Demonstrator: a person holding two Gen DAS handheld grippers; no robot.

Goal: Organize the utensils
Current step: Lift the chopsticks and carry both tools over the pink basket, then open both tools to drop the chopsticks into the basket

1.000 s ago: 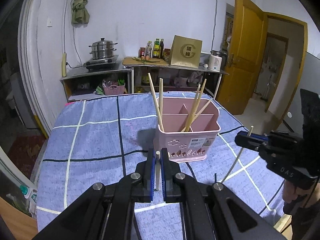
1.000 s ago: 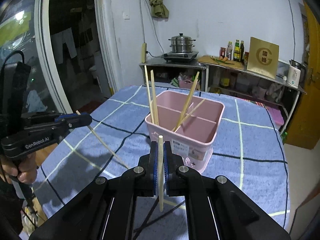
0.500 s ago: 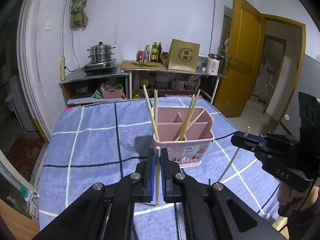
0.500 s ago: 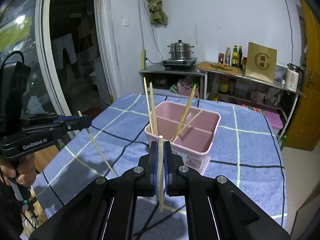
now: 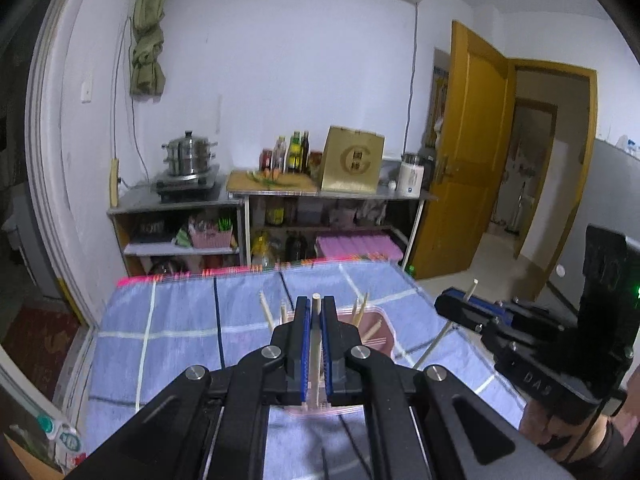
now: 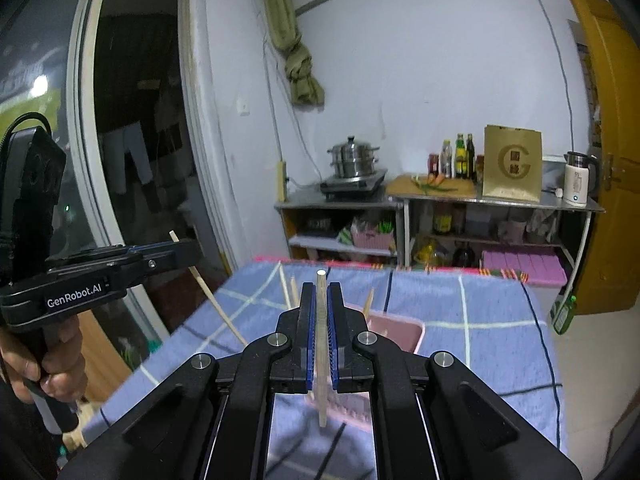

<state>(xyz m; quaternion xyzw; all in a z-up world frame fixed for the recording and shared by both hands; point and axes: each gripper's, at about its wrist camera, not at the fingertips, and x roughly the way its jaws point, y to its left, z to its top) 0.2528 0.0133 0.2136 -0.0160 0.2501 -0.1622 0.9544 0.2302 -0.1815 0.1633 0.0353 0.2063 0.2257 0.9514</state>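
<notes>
In the left wrist view my left gripper (image 5: 316, 312) is shut on an upright pale wooden chopstick (image 5: 316, 304), above the table. The pink divided utensil holder (image 5: 382, 330) sits just behind and below the fingers, mostly hidden; several chopsticks (image 5: 266, 314) lean in it. At the right, my right gripper (image 5: 448, 306) is shut on a second chopstick (image 5: 473, 287). The right wrist view has that right gripper (image 6: 320, 300) clamping its chopstick (image 6: 320, 344) above the holder (image 6: 398, 330). At the left, the left gripper (image 6: 192, 250) holds its slanted chopstick (image 6: 212, 300).
A blue checked cloth (image 5: 180, 320) covers the table (image 6: 480, 320). Beyond its far edge stand metal shelves (image 5: 180, 204) with a steamer pot (image 5: 190, 158), bottles, a gold box (image 5: 354, 164) and a kettle. A yellow door (image 5: 460, 168) is at the right. A hand (image 6: 24, 364) grips the left handle.
Both grippers have risen, each still holding its chopstick. The pink holder has dropped lower in both views and is now largely hidden behind the fingers.
</notes>
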